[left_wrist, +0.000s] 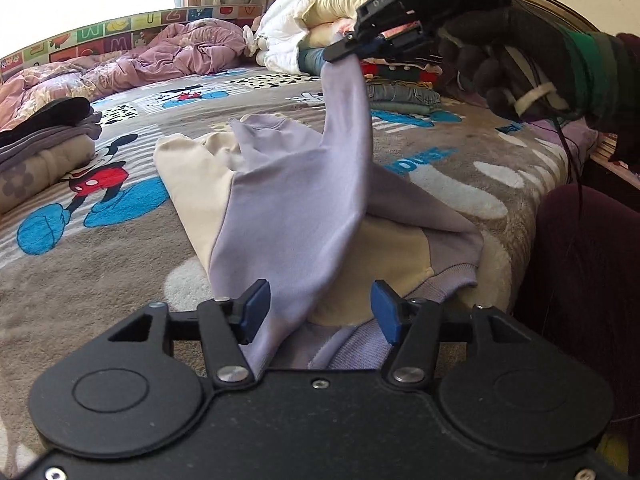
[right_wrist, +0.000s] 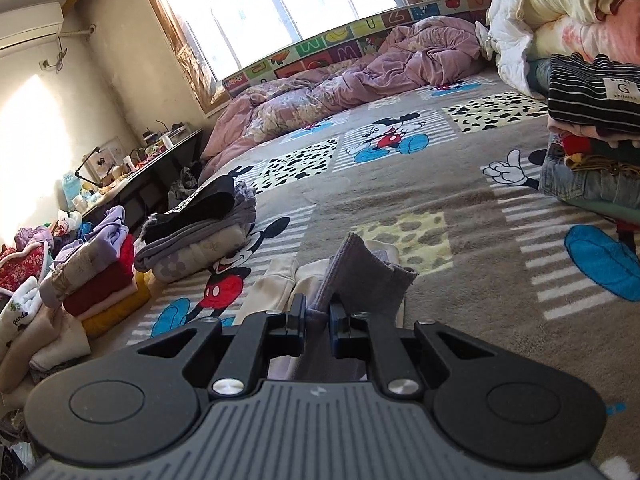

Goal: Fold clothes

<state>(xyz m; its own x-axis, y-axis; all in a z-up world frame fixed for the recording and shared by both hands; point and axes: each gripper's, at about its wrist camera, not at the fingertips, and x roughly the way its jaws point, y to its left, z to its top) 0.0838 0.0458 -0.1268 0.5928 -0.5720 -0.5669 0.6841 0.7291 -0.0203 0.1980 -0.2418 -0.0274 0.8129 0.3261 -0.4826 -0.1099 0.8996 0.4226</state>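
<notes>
A lavender and cream sweatshirt (left_wrist: 288, 200) lies crumpled on the cartoon-mouse blanket (left_wrist: 100, 280) of the bed. A gloved hand (left_wrist: 500, 52) holds my right gripper (left_wrist: 352, 42) high at the upper right, shut on the end of a lavender sleeve that hangs stretched down to the garment. In the right wrist view that gripper (right_wrist: 318, 316) pinches the ribbed lavender cuff (right_wrist: 360, 276), which sticks up past the fingertips. My left gripper (left_wrist: 320, 310) stands open low over the near hem, its blue pads (left_wrist: 256, 308) wide apart, with lavender cloth running between them.
A grey and floral folded stack (left_wrist: 44, 136) sits left on the bed, and a taller folded pile (left_wrist: 400, 80) with white bedding (left_wrist: 288, 28) sits at the back right. A pink quilt (left_wrist: 160, 56) lies along the far edge. More folded clothes (right_wrist: 92, 276) lie left of the bed.
</notes>
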